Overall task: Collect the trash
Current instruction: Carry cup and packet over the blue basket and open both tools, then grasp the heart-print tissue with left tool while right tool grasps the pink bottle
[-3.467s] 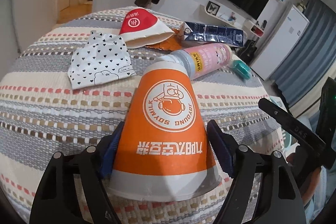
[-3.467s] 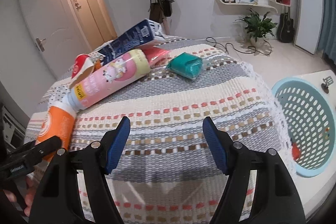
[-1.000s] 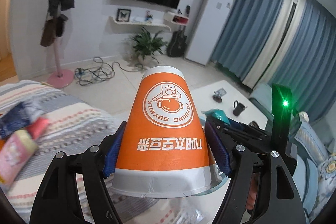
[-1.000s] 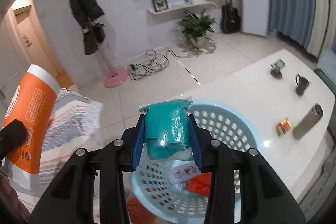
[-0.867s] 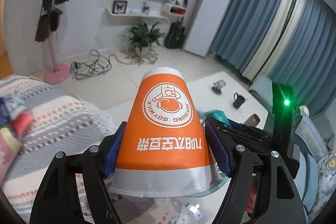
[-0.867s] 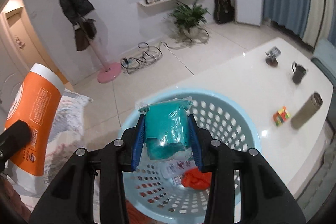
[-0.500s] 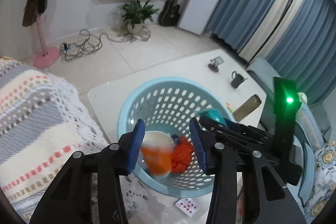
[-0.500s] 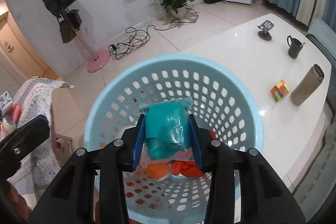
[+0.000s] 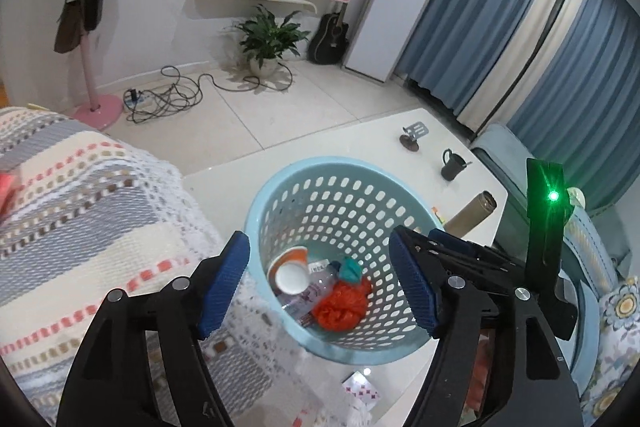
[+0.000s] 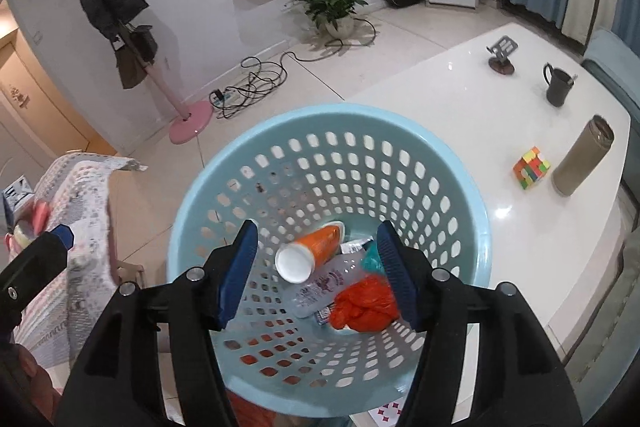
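A light blue perforated basket [image 9: 320,163] [image 10: 332,111] stands on the floor, right below both grippers. In it lie the orange soy-milk cup [image 9: 290,265] [image 10: 320,247] on its side, the teal packet [image 9: 350,267] [image 10: 370,259], a crumpled orange-red bag [image 9: 340,303] [image 10: 364,303] and a clear plastic bottle [image 10: 320,287]. My left gripper [image 9: 318,281] hangs over the basket with its jaws opening and nothing between them. Over the basket's middle, my right gripper [image 10: 316,267] has its jaws opening too, and they hold nothing.
A white low table [image 10: 460,87] beside the basket carries a dark mug [image 10: 558,89], a thermos [image 10: 582,159] and a colour cube [image 10: 531,167]. The bed with a striped cover [image 9: 80,207] lies to the left. Cables and a potted plant sit on the tiled floor behind.
The orange cup has left my left gripper and the teal packet my right one; both now lie in the basket. Both grippers have sunk closer to the basket and their jaws stand wider.
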